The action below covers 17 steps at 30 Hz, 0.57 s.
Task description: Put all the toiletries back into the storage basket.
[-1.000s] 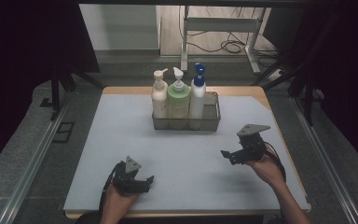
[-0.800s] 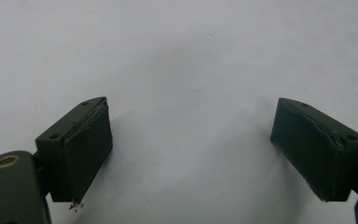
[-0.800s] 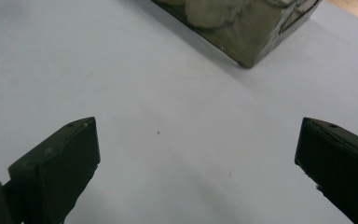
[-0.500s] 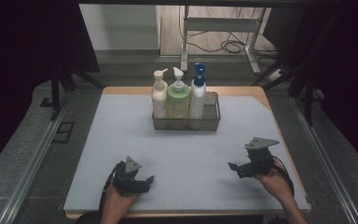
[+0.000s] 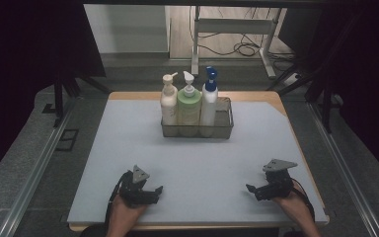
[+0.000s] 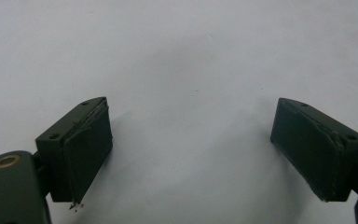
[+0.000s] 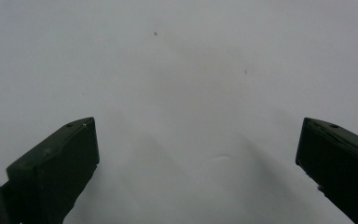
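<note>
- Since one second ago the right gripper (image 5: pixel 253 189) has moved toward the near edge of the table (image 5: pixel 128 148) and a little to the right; it was near the middle height of the right side, and now it lies low at the near right corner
- Left gripper (image 5: pixel 154 191) has stayed at the same place, at the near left part of the table, with the person's left hand (image 5: pixel 126 210) behind it
- Right hand (image 5: pixel 293 200) comes in from the near edge and holds the right gripper, whose grey three-cornered plate (image 5: pixel 279 165) is on top and whose jaws point to the left
- In the left gripper view the two black jaws are spread wide, with nothing between them, and under them is only the pale grey surface of the table (image 6: pixel 191 56)
- In the right gripper view the jaws are also spread wide and empty, above the same pale surface (image 7: pixel 191 70), which has a few small dark specks
- Wire basket (image 5: pixel 224 129) stands at the far middle of the table, well apart from both grippers
- Inside the basket three pump bottles stand upright in one row, just beside each other: a cream bottle (image 5: pixel 168 104) on the left, a green bottle (image 5: pixel 189 106) in the middle and a white bottle with a blue pump (image 5: pixel 208 101) on the right
- At the right end of the basket a part stays free of bottles
- Both grippers are near the person, one at each side, and they touch none of the bottles
</note>
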Motion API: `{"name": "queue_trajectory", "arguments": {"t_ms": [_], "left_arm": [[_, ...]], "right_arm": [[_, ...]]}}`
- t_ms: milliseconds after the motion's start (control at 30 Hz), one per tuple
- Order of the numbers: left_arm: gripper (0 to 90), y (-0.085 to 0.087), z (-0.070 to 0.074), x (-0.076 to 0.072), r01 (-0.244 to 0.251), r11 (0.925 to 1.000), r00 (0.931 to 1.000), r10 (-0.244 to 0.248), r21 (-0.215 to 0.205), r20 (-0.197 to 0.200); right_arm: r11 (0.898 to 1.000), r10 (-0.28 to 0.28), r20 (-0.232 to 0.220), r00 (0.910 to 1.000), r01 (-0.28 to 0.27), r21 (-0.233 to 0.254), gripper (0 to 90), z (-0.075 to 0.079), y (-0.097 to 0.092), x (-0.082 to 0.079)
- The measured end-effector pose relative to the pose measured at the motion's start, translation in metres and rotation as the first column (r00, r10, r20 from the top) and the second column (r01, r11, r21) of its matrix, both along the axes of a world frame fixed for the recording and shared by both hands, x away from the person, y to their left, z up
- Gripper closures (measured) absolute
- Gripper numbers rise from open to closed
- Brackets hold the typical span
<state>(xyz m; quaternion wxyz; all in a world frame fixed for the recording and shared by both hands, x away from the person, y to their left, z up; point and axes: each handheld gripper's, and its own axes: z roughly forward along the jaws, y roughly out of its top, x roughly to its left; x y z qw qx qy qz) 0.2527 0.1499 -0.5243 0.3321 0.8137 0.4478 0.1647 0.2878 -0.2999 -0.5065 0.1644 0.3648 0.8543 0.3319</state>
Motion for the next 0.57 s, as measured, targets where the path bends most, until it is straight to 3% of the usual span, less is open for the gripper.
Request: {"name": "queue_trajectory", "arguments": {"t_ms": [133,200,567], "left_arm": [[12.2,0.000,0.000,0.000,-0.001,1.0000,1.0000,0.001,-0.001,0.000],[12.1,0.000,0.000,0.000,-0.001,1.0000,1.0000,0.001,-0.001,0.000],[12.1,0.000,0.000,0.000,0.000,1.0000,1.0000,0.000,-0.001,-0.002]], "right_arm": [[1.000,-0.001,-0.014,0.9999,0.000,-0.011,0.0,-0.011,-0.001,-0.003],[1.000,-0.010,-0.017,0.9998,0.010,0.014,0.0,-0.013,-0.003,-0.004],[0.999,-0.011,-0.019,0.9998,0.012,0.030,0.9,-0.015,-0.005,-0.005]]}}
